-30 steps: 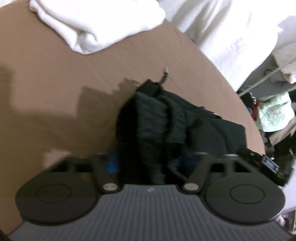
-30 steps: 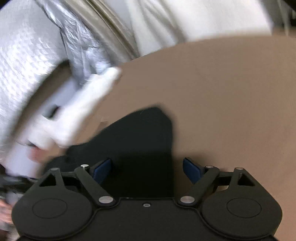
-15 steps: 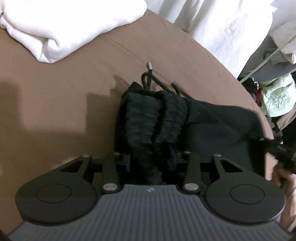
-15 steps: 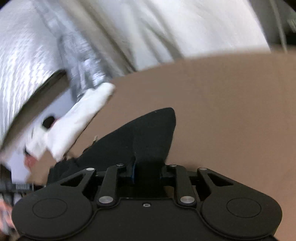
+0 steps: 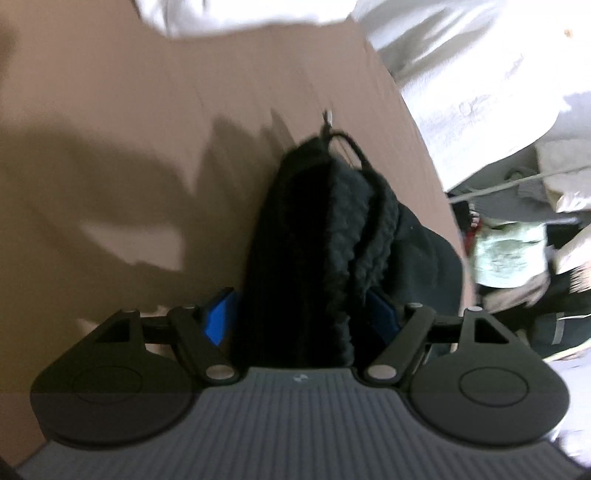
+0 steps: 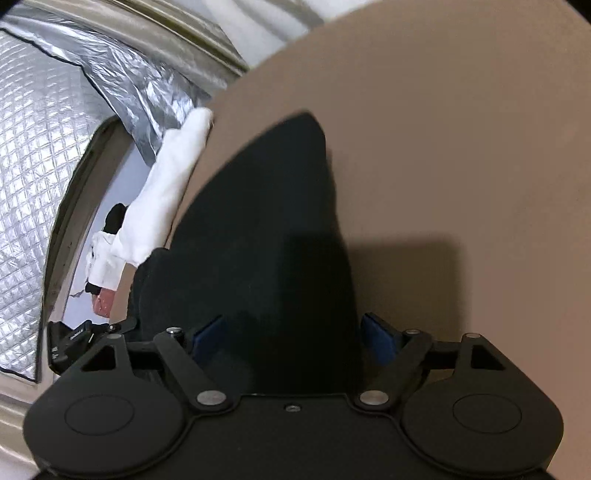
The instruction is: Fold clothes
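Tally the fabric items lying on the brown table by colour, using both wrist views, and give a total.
Black: 1, the black garment with a drawstring, also in the right wrist view.
White: 1, the white cloth at the brown table far edge.
Total: 2

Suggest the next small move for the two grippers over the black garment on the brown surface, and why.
Probably draw both grippers back clear of the black garment. The left gripper and right gripper both have jaws opening, the cloth lies between the pads without being pinched, and it rests bunched on the brown surface, so a fresh grasp seems needed.
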